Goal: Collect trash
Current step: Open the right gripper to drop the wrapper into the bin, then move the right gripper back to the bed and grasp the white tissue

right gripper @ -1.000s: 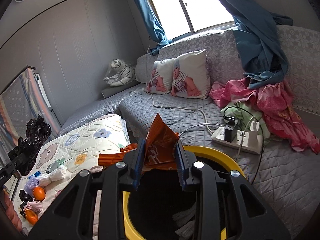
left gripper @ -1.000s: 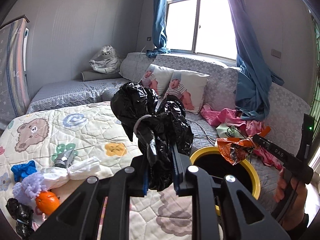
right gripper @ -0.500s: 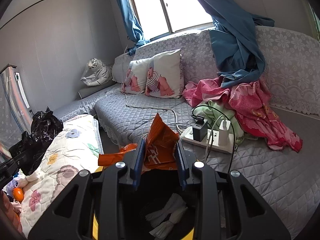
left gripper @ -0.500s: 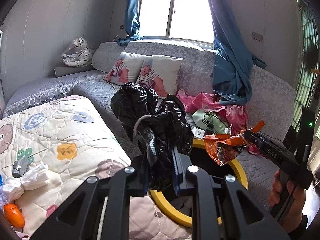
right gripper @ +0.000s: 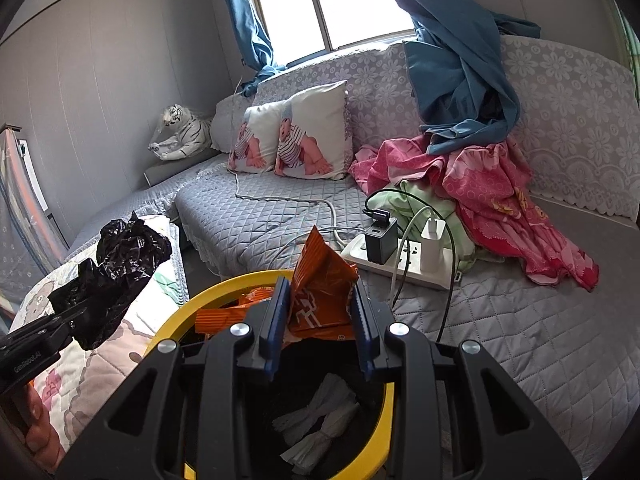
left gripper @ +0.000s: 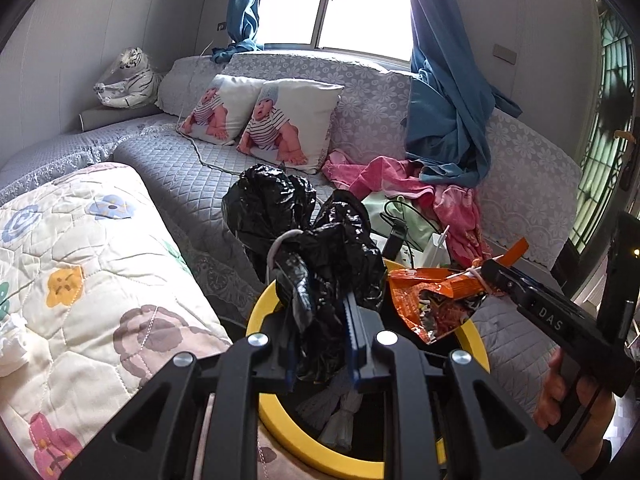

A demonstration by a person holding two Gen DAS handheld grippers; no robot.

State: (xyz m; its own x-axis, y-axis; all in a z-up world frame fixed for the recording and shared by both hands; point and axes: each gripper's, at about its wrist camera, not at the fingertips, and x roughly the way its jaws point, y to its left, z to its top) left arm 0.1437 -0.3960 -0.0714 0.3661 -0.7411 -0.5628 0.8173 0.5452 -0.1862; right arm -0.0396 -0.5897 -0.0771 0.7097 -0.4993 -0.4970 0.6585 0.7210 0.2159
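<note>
A crumpled black plastic bag (left gripper: 308, 256) is clamped in my left gripper (left gripper: 320, 344), which hangs over the near rim of the yellow-rimmed bin (left gripper: 276, 412). In the right wrist view the same black bag (right gripper: 116, 264) shows at the left, beside the bin (right gripper: 176, 320). My right gripper (right gripper: 320, 320) is shut on an orange snack wrapper (right gripper: 320, 288) and holds it above the bin's mouth; from the left wrist view the wrapper (left gripper: 432, 304) hangs over the bin's far side. White crumpled paper (right gripper: 320, 420) lies at the bottom of the bin.
A floral quilted mattress (left gripper: 80, 280) lies left of the bin. The grey sofa (right gripper: 280, 216) behind it carries a white power strip with chargers (right gripper: 404, 256), pink clothes (right gripper: 500, 196), two baby-print cushions (left gripper: 276, 124) and a toy tiger (left gripper: 128, 80). A person's hand (left gripper: 568, 392) grips the right tool.
My left gripper has swung right and down with the black bag, from above the mattress to over the bin. The right gripper has sunk slightly toward the bin with the wrapper.
</note>
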